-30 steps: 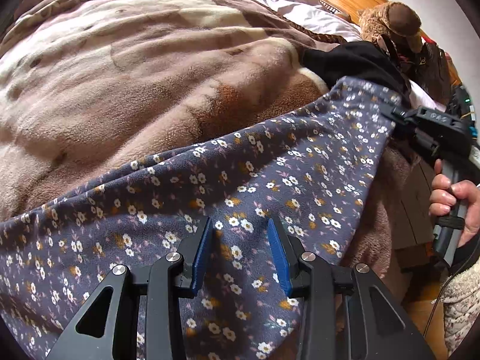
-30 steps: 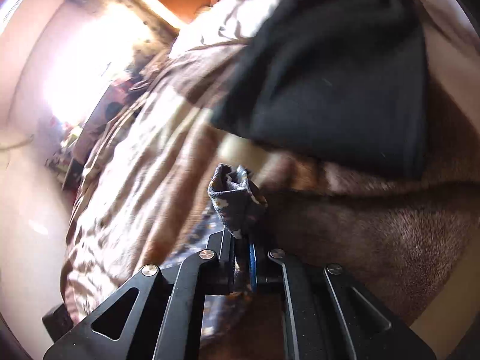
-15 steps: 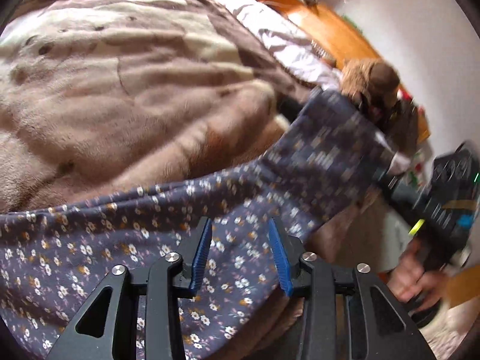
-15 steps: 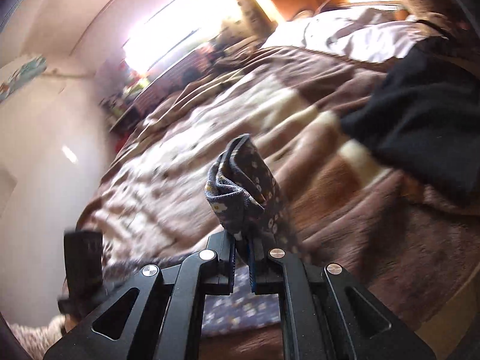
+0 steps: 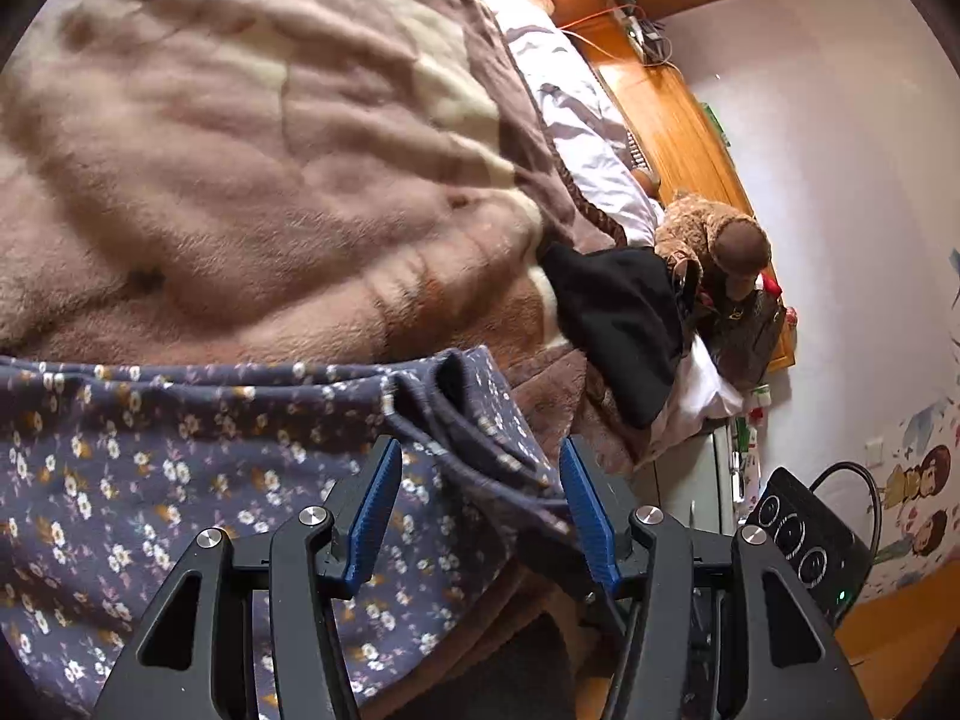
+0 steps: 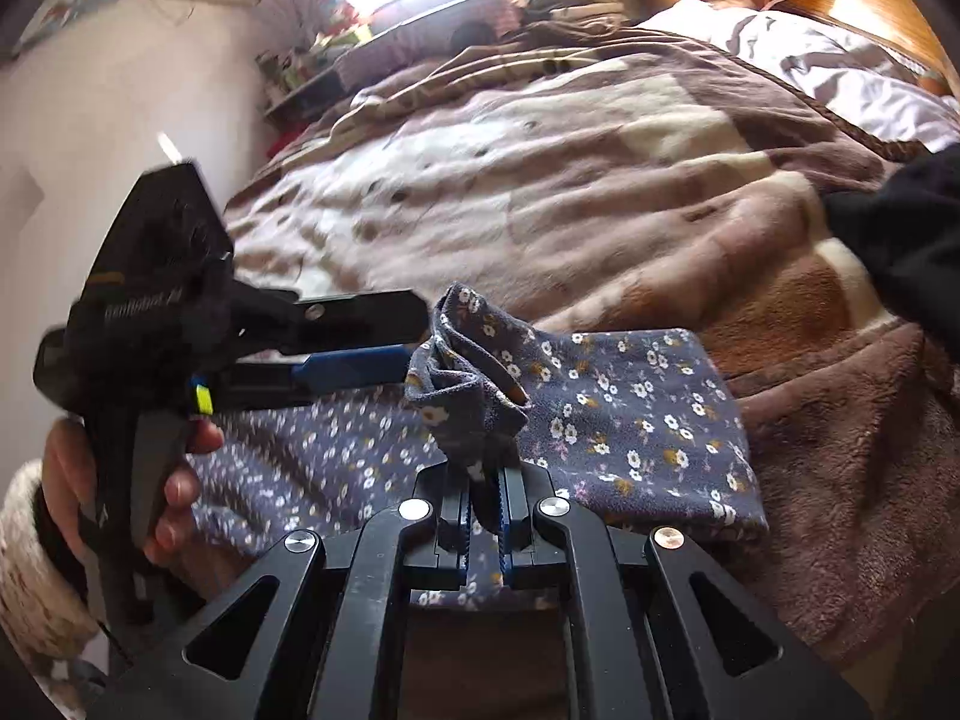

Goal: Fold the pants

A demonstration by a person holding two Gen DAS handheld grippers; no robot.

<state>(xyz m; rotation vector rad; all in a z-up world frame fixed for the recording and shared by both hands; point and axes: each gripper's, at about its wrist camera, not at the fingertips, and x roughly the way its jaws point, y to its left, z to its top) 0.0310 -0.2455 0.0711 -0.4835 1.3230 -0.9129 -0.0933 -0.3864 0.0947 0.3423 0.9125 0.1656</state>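
The soft cotton pants (image 6: 630, 420) were dark navy with small white and orange flowers. The plush fleece blanket (image 5: 240, 180) was brown and cream. Each black tool carried blue pads (image 5: 375, 516).

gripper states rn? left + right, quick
Left tool: open, nothing clamped, floral pants beneath it.
Right tool: closed on a bunched edge of the pants.
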